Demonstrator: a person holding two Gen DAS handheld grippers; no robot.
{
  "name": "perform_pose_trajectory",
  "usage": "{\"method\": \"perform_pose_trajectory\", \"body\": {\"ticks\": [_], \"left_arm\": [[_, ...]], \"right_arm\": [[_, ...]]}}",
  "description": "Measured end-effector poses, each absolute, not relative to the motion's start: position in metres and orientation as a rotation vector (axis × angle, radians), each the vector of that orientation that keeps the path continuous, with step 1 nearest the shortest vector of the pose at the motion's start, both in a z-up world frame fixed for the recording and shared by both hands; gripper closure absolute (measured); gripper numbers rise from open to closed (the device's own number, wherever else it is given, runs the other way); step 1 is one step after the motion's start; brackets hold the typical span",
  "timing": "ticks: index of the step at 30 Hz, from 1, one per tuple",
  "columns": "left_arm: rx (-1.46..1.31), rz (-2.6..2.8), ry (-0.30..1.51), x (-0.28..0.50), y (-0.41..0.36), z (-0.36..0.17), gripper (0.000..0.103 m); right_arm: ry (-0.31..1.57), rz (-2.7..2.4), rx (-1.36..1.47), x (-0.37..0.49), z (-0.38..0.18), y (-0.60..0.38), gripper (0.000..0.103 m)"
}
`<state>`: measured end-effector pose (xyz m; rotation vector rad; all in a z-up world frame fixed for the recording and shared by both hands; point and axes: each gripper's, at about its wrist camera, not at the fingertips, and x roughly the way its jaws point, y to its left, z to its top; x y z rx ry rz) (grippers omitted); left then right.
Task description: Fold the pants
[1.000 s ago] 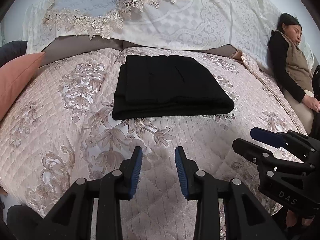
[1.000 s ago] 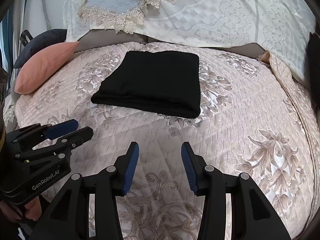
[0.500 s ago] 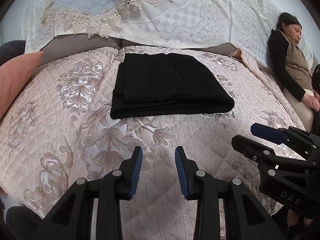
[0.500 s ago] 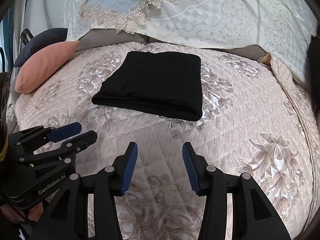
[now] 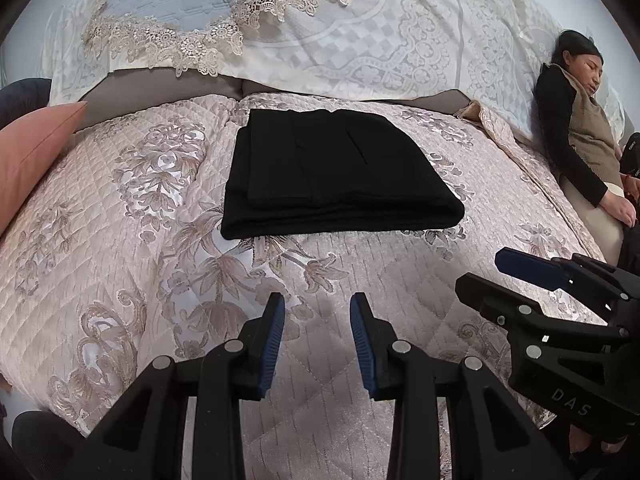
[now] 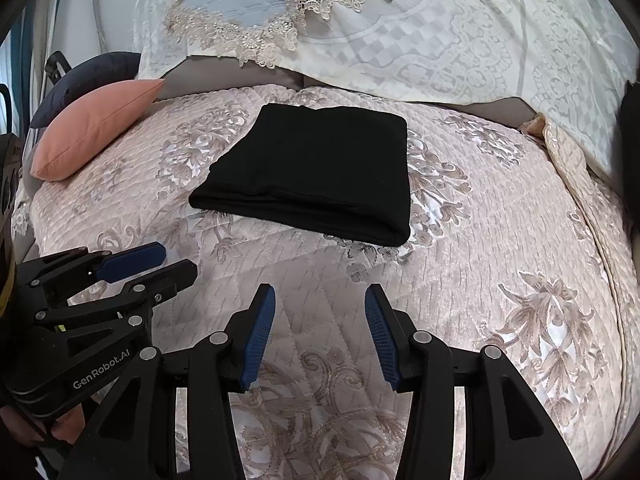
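Black pants [image 5: 336, 176]: lay folded into a compact rectangular stack on the quilted bedspread [image 5: 120, 240], toward the head edge of the bed, roughly midway between its side edges. Layered edges faced the left side; a rounded fold ran along the near side.
Left gripper [image 5: 317, 340]: jaws stood apart with nothing between the blue pads, only bedspread visible in the gap. Hovered near the foot edge of the bed, well apart from the pants.
Right gripper [image 6: 320, 336]: jaws stood apart and empty, a little wider than the left. Positioned near the foot edge, beside the left gripper, clear of the pants.
Change over the last second: essentially none. The pants kept the same shape and place; both grippers held their stations with the same gaps.
Task meaning: the fold appeared complete. No loose leg or waistband showed outside the stack, and both tools were clear of it, which suggests the end of the task.
Surroundings: pink cushion [image 6: 96, 128] at the left edge of the bed; lace-trimmed pillows [image 5: 280, 32] at the head; a person [image 5: 580, 140] reclined at the right edge.
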<state>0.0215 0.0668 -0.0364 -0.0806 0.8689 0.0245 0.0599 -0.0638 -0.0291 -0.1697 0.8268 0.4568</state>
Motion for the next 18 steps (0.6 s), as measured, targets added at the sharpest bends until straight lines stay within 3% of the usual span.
{"method": "perform_pose_trajectory", "body": {"ticks": [18], "left_arm": [[-0.087,0.017,0.873,0.0227,0.0666,-0.0343,0.067]], "right_arm": [[0.821,0.465,-0.181,0.0595,-0.0277,-0.0610,0.055]]}}
